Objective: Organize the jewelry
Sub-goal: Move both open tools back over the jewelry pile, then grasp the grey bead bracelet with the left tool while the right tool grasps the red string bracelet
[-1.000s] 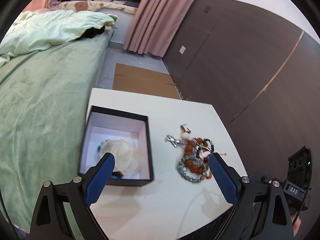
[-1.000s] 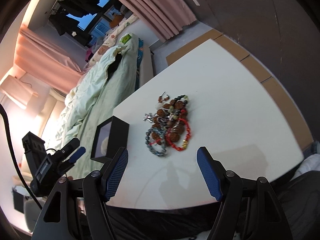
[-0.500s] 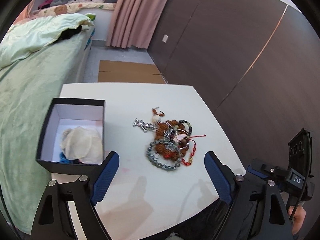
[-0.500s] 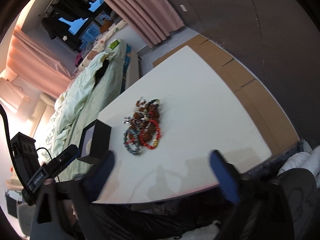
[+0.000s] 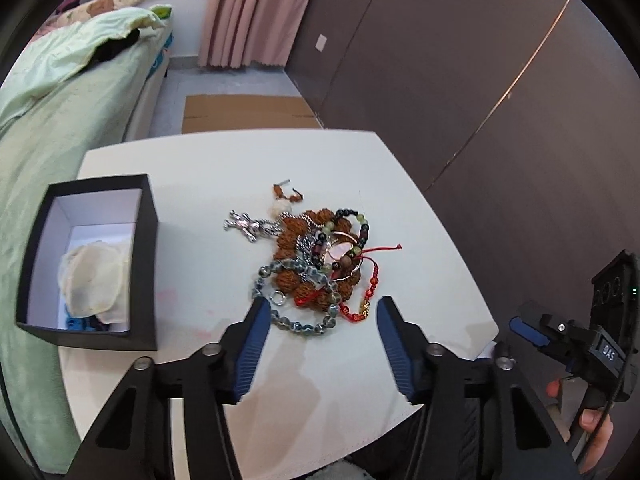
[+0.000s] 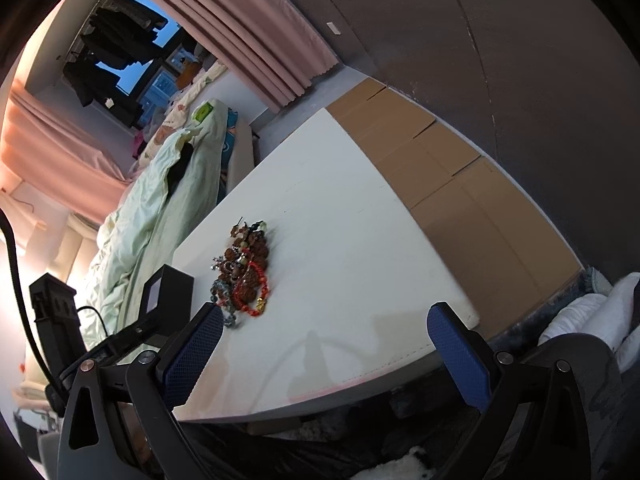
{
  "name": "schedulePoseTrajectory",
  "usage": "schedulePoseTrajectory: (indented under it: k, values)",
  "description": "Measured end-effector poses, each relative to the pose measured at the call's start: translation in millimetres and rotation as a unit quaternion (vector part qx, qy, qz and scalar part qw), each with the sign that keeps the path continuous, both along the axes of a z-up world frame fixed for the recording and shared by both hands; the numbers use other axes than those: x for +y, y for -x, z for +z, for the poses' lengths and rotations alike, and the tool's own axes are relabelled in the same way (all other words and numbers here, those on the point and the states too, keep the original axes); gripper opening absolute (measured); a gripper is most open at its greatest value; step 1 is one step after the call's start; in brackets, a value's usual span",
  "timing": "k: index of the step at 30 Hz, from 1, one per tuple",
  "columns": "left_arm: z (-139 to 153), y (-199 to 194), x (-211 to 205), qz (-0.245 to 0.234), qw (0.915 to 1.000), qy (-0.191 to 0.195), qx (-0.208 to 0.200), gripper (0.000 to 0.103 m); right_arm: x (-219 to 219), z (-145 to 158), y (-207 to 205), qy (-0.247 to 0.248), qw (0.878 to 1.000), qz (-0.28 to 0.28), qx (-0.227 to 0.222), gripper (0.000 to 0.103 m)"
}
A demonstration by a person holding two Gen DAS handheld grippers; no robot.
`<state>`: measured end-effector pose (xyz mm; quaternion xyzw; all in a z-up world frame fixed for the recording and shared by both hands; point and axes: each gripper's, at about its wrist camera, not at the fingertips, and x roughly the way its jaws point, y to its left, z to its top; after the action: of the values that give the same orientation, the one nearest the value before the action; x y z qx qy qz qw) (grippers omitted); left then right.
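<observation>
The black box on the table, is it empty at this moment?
No. In the left wrist view the black box already holds a pale cloth pouch, with something blue under it.

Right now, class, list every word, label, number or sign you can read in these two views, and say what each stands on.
"DAS": white letters on a small plate on the right gripper, seen in the left wrist view.
Light tag on the dark wall panel: too small to tell if it bears text.
Nothing readable on the black box or jewelry pile.
</observation>
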<state>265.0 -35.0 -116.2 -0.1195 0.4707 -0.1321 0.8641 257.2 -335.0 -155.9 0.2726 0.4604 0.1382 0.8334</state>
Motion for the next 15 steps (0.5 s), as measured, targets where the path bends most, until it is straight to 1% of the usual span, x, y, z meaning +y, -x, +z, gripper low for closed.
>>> schedulePoseTrajectory:
  k: [5,6,8,9,10,11,15]
  values:
    - [-13,-8,-11,-0.008,0.9997,-0.009,0.021,0.04,-4,-3,-1,-0.001,1.0,0.0,-0.001,0.102]
    - [-16,-9,-16,-0.014,0.9995,-0.013,0.024,0.037,-4,-5,-2,-0.002,1.0,0.001,0.0,0.1]
    - [-22,-8,-23,-0.024,0.999,-0.023,0.03,0.031,-5,-7,-4,-0.004,1.0,0.002,0.004,0.096]
    - [-24,-8,-25,-0.028,0.9988,-0.026,0.032,0.028,-6,-8,-5,-0.006,1.0,0.003,0.006,0.092]
    - [-27,-7,-27,-0.031,0.9985,-0.03,0.033,0.027,-6,-11,-6,-0.008,1.0,0.005,0.009,0.089]
    - [-29,-7,-29,-0.033,0.9984,-0.034,0.032,0.026,-6,-13,-8,-0.009,1.0,0.006,0.012,0.088]
    - [-36,-7,-37,-0.045,0.9969,-0.058,0.031,0.021,-6,-18,-9,-0.009,1.0,0.008,0.018,0.088]
